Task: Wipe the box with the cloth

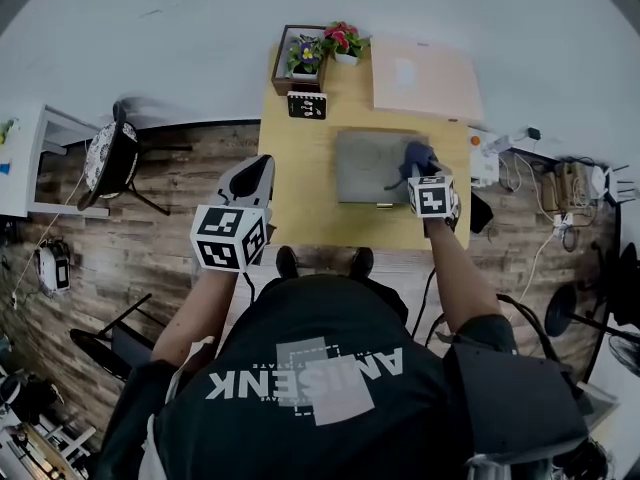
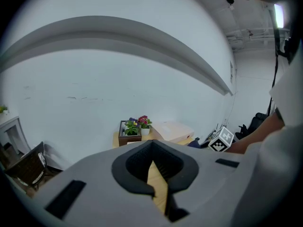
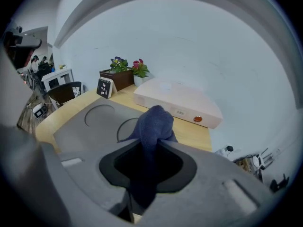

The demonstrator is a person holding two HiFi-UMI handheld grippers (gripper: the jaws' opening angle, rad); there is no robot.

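right tool (image 3: 150,148): clenched on the cloth (image 3: 154,122). The blue fabric bunches up past the tips and hangs down between the jaws.
left tool (image 2: 153,164): closed and empty. The tips meet, and only a sliver of wooden surface (image 2: 159,186) shows through.
box (image 1: 365,168): grey and flat, lying on the right half of the surface (image 1: 300,193), closer to the near edge.
cloth position: in the head view the cloth (image 1: 418,154) sits on the box's right side, with the right tool (image 1: 420,173) just behind it.
left tool position: in the head view the left tool (image 1: 258,171) is held up at the surface's left edge, well apart from the box.
only in right gripper view: two round recesses in the top of the box (image 3: 94,122), and an orange dot on the front of the pale case (image 3: 177,103).
only in left gripper view: the right tool's marker cube (image 2: 221,140), seen from the side with a forearm behind it. The box is hidden by the left tool's own body.
only in head view: the full layout, with cables (image 1: 560,183) on the floor to the right.
far edge of surface: pale case (image 1: 425,78) at the right corner. Beside it to the left are the flower pot (image 1: 342,40), the wooden planter (image 1: 298,63) and a small marker card (image 1: 307,105).
off the surface: chair (image 1: 110,158) on the floor to the left.
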